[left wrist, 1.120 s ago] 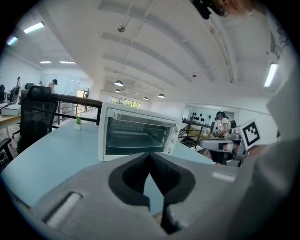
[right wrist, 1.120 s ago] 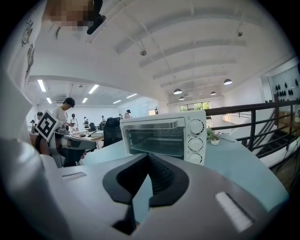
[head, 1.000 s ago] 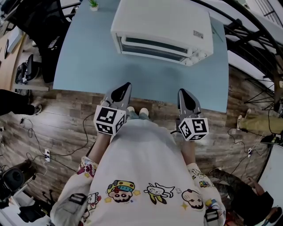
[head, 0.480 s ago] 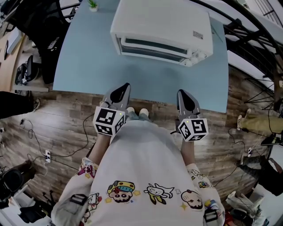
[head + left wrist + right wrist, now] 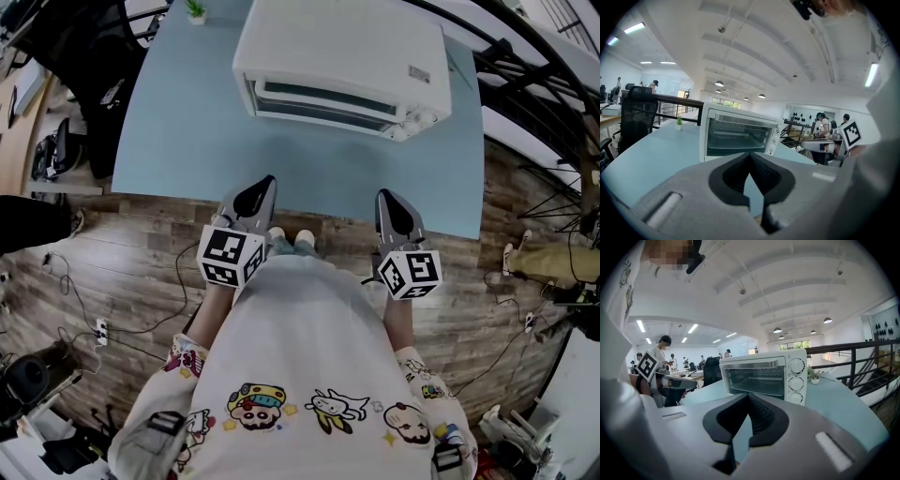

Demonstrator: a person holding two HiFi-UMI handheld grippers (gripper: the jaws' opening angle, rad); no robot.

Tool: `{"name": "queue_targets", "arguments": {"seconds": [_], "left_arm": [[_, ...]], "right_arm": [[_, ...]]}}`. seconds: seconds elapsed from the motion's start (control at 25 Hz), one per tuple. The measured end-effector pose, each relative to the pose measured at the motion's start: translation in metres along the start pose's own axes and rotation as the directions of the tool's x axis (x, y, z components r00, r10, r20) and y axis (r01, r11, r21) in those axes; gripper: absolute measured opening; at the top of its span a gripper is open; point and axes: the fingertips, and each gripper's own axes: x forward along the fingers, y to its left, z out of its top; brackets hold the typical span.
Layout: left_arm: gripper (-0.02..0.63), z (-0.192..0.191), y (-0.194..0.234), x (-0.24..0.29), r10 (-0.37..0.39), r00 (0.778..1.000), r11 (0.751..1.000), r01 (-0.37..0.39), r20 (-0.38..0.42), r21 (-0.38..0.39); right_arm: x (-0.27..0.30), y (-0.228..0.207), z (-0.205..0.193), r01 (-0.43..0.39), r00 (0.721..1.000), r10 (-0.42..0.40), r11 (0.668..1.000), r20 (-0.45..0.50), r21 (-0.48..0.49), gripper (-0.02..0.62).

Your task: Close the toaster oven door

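A white toaster oven (image 5: 342,56) stands at the far side of the light blue table (image 5: 187,122). Its glass door (image 5: 323,101) faces me and looks upright and flush with the front. The left gripper view shows the oven (image 5: 738,136) straight ahead, and the right gripper view shows it (image 5: 764,376) with three knobs on its right side. My left gripper (image 5: 265,184) and right gripper (image 5: 386,197) hover side by side at the table's near edge, well short of the oven. Both are shut, with nothing between the fingers (image 5: 750,157) (image 5: 749,397).
A small potted plant (image 5: 198,9) sits at the table's far left corner. Black office chairs (image 5: 84,37) stand left of the table and a dark railing (image 5: 525,84) runs along its right. Cables lie on the wooden floor below.
Both grippers and the oven hold still. Only a person on the floor at the lower right has moved away.
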Motion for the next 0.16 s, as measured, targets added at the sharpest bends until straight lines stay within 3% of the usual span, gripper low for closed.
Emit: {"name": "queue_targets", "arguments": {"seconds": [0.16], "left_arm": [[-0.002,-0.0001,0.0012,0.0004,0.001,1.0,1.0,-0.001,0.001,-0.001]], "right_arm": [[0.0007,0.0002,-0.0008,0.001,1.0,-0.001,1.0,-0.001,0.003,0.009]]}}
